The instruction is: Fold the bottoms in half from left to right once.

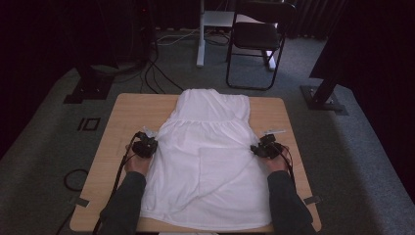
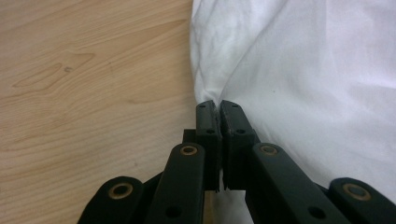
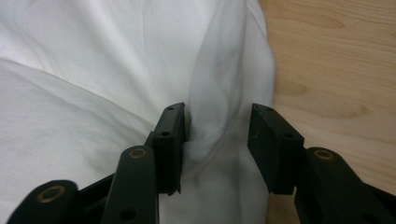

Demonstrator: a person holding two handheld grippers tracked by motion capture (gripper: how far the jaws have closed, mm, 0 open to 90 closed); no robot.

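The white dress [image 1: 208, 156] lies flat along the counter [image 1: 122, 112], its long axis running from the near hem to the bodice at the far end. The left gripper [image 2: 218, 103] is clenched on its side edge; the right gripper [image 3: 217, 116] stands released around a fold. Pulling now would likely drag the dress askew.

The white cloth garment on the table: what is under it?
Under the white cloth garment lies the light wooden table, bare along both sides. Its middle is covered, so anything there cannot be seen.
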